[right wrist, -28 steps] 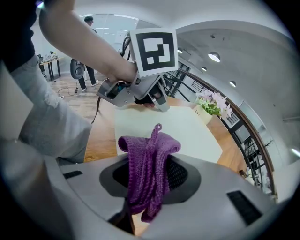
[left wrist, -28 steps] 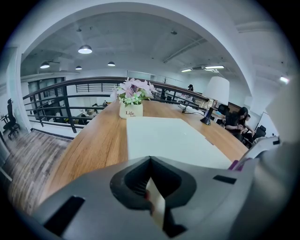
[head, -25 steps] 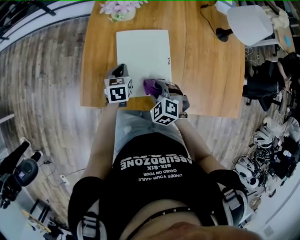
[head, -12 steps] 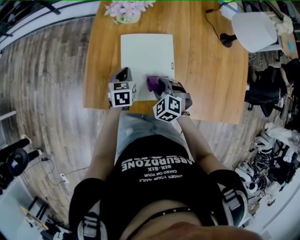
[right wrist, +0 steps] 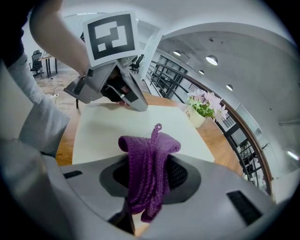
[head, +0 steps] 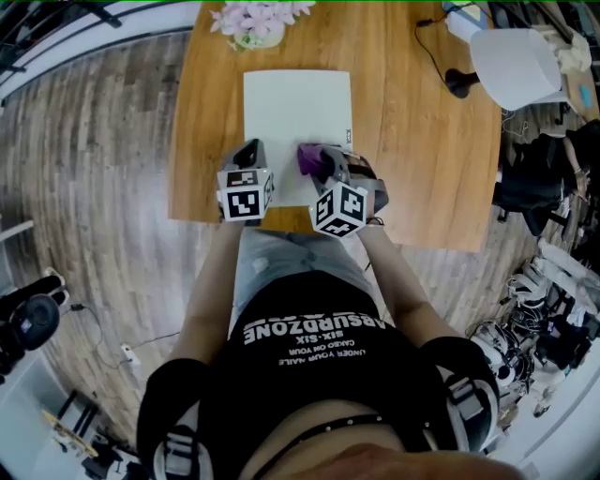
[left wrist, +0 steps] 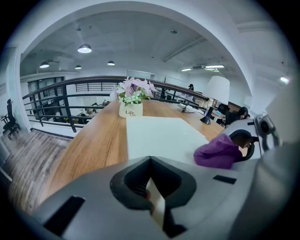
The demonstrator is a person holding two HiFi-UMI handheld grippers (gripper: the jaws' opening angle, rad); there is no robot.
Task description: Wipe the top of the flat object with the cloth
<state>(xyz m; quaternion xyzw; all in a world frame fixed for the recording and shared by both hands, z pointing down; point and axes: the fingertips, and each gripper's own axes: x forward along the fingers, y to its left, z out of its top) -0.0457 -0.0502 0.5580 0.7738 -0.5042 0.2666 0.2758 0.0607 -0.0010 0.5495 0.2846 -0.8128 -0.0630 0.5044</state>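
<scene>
Right gripper (head: 319,161) is clamping the purple cloth (head: 308,157) – jaws are closed on a bunched fold, with the loop end sticking out past the tips. Over the last second the cloth has been sliding inward from the near edge of the flat object (head: 298,108). It was sitting just inside that edge and is now riding further in, on the near-right part of the sheet. From the left gripper view the wad looks to be resting on the white surface, not hovering over it.

Left gripper (head: 248,150) isn't moving relative to the flat object. It's staying at the near-left edge, jaws together, with a thin white sliver pinched between them, which I'm reading as the sheet's edge. So it's acting as the hold-down while the other side is doing the wiping.

The flat object itself is lying flat on the wooden table (head: 422,141), with the flower pot (head: 251,23) just beyond its far edge. It isn't shifting against either one.

My read is that the first stroke is just getting going. Only the near-right strip is getting contact so far, and the middle, the far half and the left side are all untouched.

One risk is that the cloth is bunching narrow, so each pass is covering a thin band and it'll be needing several overlapping strokes. The other is the pot – a long push toward the far edge is heading straight at it.
</scene>
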